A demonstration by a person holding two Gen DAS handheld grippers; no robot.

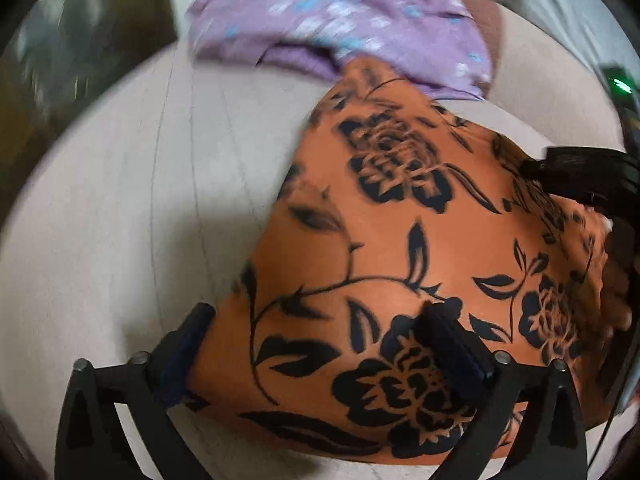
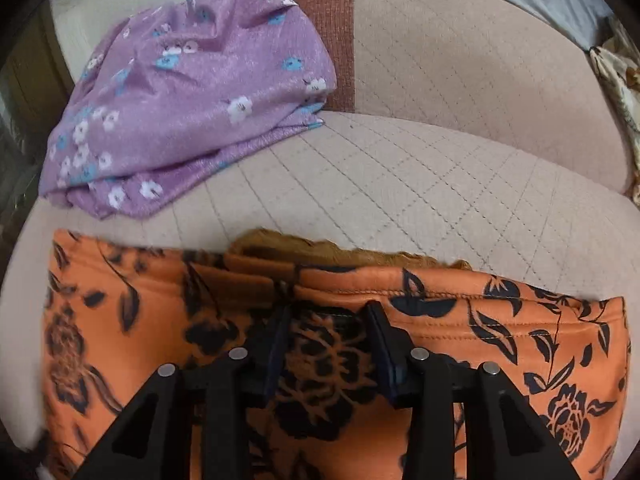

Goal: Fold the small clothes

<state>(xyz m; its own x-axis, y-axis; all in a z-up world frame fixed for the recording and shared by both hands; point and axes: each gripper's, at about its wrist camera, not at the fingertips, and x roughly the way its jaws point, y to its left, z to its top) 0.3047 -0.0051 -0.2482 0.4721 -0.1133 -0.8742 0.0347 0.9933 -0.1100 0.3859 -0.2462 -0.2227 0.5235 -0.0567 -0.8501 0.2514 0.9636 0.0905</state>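
An orange garment with black flowers (image 1: 400,240) lies folded flat on a beige quilted sofa seat (image 1: 120,200). My left gripper (image 1: 320,324) stands wide open just above the garment's near left corner, one finger off its edge and the other over the print. In the right wrist view the same orange garment (image 2: 520,320) fills the foreground, its stitched hem running across. My right gripper (image 2: 328,316) hovers over that hem with its jaws partly apart, the cloth showing flat between them and not pinched. From the left wrist view the right gripper's black body (image 1: 580,176) is over the garment's far right edge.
A crumpled purple garment with white and blue flowers (image 2: 192,100) lies on the seat's back left (image 1: 320,20). The sofa backrest (image 2: 460,60) has a brown patch (image 2: 328,20). A patterned fabric (image 2: 616,72) is at the far right. Dark furniture (image 1: 60,60) stands left of the sofa.
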